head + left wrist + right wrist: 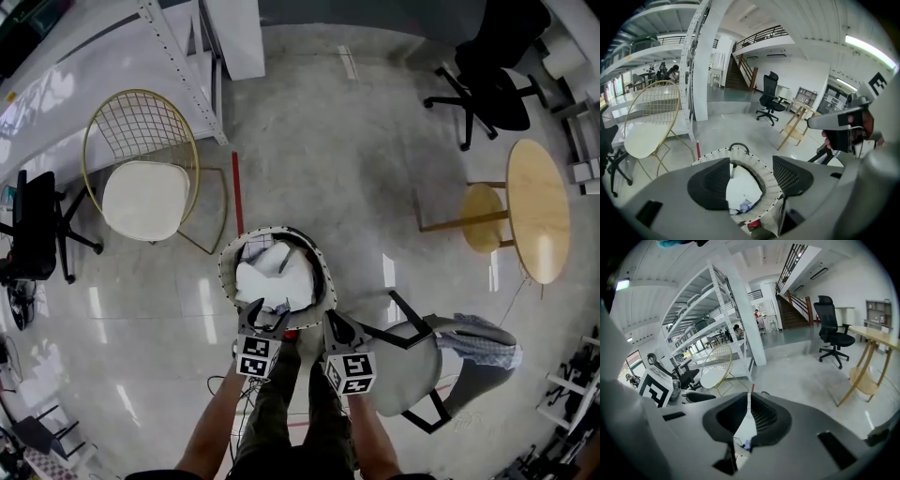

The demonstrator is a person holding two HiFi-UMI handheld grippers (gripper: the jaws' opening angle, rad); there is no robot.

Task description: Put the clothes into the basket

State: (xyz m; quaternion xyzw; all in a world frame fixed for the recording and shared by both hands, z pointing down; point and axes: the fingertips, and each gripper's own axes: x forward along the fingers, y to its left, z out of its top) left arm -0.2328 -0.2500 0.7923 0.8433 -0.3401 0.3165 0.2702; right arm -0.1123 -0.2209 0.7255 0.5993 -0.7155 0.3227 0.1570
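The left gripper is hovering wide open above the round white woven basket holding white clothes — the right gripper is pinching closed, empty.

The basket is white woven cord with a black handle, and the clothes in it are white with a scrap of pale blue. At ten o'clock from it is a gold wire chair with a cream-white cushion, at twelve o'clock a red line on the glossy grey floor, at one o'clock a black office chair, at two o'clock a pale wood table, and at four o'clock a pale grey chair on black legs bearing a blue-and-white patterned cloth. The left gripper and right gripper are grey with black jaw pads and black-and-white square markers.
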